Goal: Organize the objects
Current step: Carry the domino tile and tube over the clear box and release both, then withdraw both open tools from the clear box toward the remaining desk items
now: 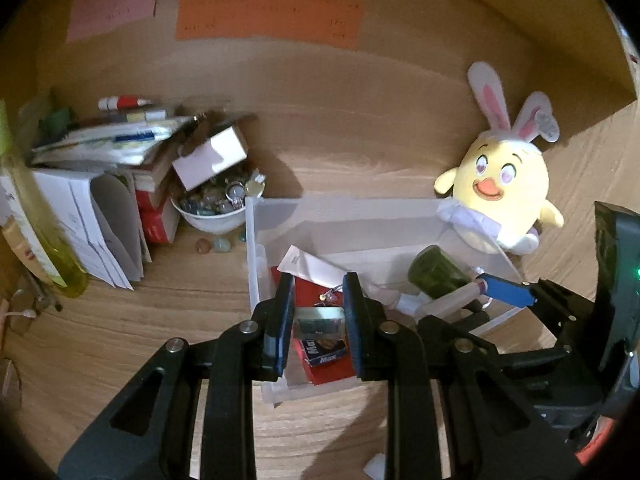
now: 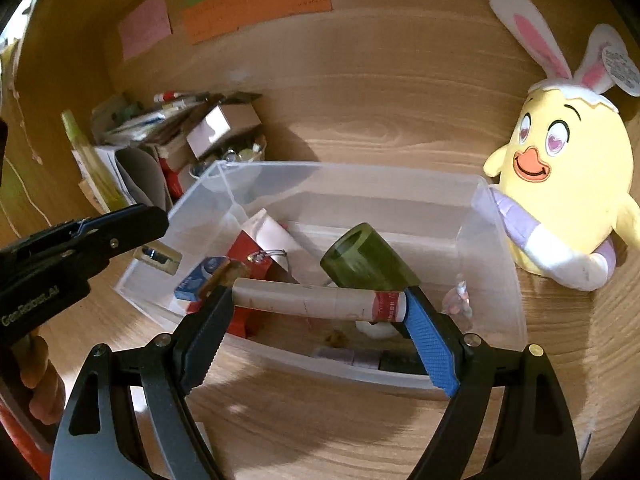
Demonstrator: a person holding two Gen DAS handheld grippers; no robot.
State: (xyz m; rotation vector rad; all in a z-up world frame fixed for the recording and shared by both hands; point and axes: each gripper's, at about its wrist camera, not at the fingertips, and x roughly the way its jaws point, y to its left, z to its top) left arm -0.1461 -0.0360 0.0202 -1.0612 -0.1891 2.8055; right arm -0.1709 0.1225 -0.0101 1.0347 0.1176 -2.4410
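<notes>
A clear plastic bin [image 2: 348,168] stands on the wooden desk and holds a dark green bottle [image 2: 368,264], a red box [image 2: 248,246], a white tube and a blue pack. My right gripper [image 2: 320,300] is shut lengthwise on a pale tube with a red label [image 2: 304,298], held over the bin's near side. Over the bin's left end [image 1: 340,200], my left gripper [image 1: 319,284] is shut on a small shiny metallic box [image 1: 320,322]. That box [image 2: 158,258] also shows under the left fingers [image 2: 132,224] in the right wrist view.
A yellow plush chick with bunny ears [image 2: 568,184] leans against the bin's right end. Left of the bin are stacked papers and books [image 1: 104,148], a white bowl of trinkets [image 1: 216,204] under a cardboard box, and a yellow-green bottle [image 1: 36,216]. Coloured notes hang on the back wall.
</notes>
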